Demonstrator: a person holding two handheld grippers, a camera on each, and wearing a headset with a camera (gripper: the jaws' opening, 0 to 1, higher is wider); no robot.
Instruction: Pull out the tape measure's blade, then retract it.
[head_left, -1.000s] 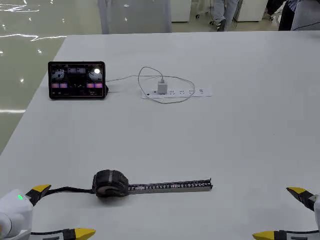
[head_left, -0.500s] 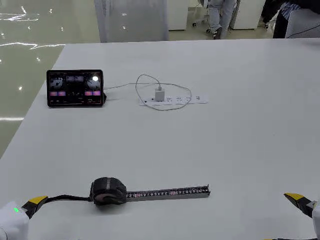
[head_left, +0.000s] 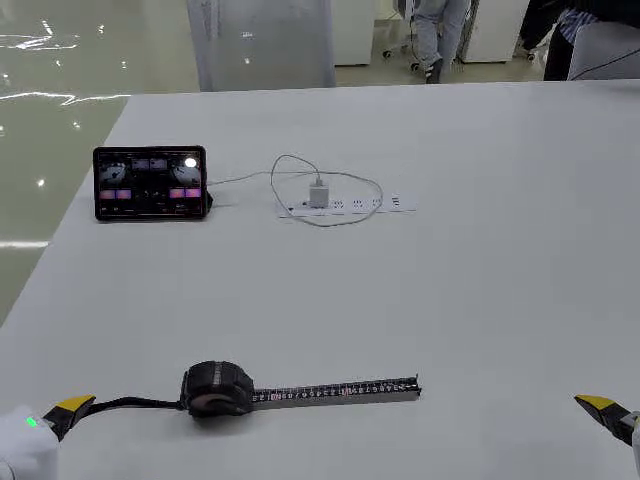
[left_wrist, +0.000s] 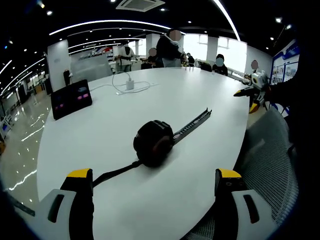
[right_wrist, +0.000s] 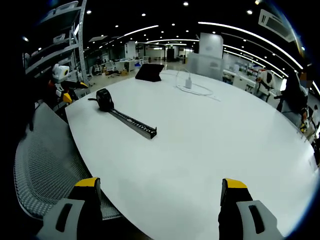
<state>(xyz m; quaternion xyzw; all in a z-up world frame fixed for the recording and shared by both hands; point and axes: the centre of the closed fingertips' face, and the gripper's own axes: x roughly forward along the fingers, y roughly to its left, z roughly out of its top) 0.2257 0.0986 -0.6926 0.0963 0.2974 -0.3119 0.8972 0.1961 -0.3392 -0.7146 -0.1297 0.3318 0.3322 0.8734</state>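
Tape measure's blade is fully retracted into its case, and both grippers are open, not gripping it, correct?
No. The blade is pulled out of the case, as the head view shows. The left gripper and right gripper are open, not gripping it.

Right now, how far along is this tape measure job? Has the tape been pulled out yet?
Pulling out looks done: the blade lies extended from the case, flat on the table. Nothing is in hand: the left gripper and the right gripper are both open and grip nothing. What is left is retracting the blade into the case.
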